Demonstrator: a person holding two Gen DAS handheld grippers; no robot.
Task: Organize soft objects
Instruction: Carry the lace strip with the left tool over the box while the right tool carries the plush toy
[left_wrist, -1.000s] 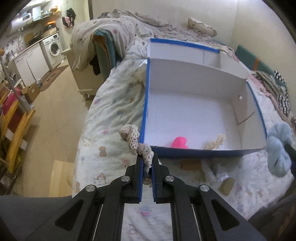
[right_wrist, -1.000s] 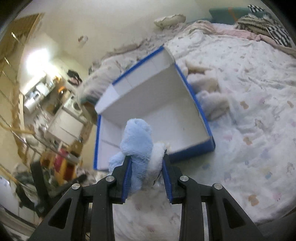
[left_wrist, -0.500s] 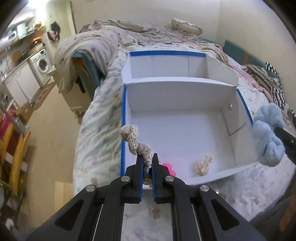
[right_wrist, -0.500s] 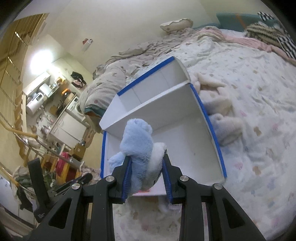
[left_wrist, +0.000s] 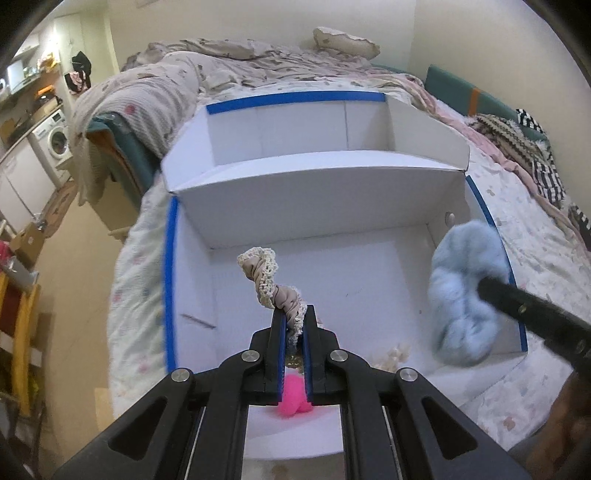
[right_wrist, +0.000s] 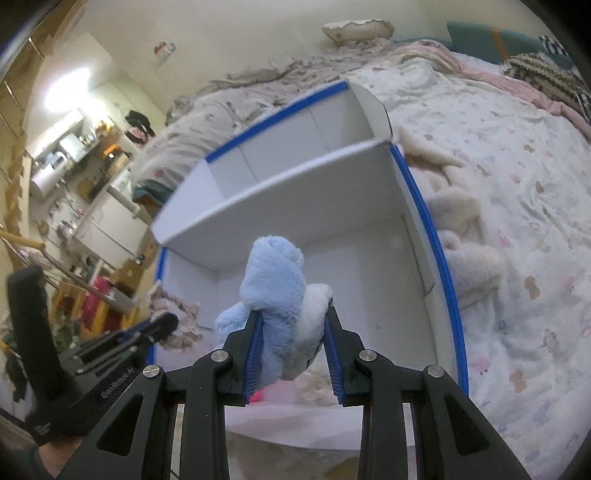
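A white box with blue-taped edges (left_wrist: 168, 280) (right_wrist: 448, 295) lies open on the bed. My left gripper (left_wrist: 293, 314) is shut on a beige lace scrunchie (left_wrist: 271, 282), held above the box's large compartment. My right gripper (right_wrist: 291, 314) is shut on a fluffy light-blue scrunchie (right_wrist: 275, 277) (left_wrist: 461, 291), which hangs over the box's right side. On the box floor lie a pink pompom (left_wrist: 293, 400) and a small cream scrunchie (left_wrist: 397, 352). In the right wrist view the left gripper (right_wrist: 162, 325) and its beige scrunchie (right_wrist: 181, 314) show at the left.
A divider (left_wrist: 314, 173) splits off a smaller far compartment. Cream fleece items (right_wrist: 458, 229) lie on the patterned bedsheet (right_wrist: 517, 184) beside the box's right wall. Rumpled blankets (left_wrist: 155, 96) are piled behind. The floor and a kitchen area (left_wrist: 40, 140) lie to the left.
Both grippers have moved forward over the box, each still holding its scrunchie. The box's front edge, earlier ahead of the fingers, now lies beneath them.
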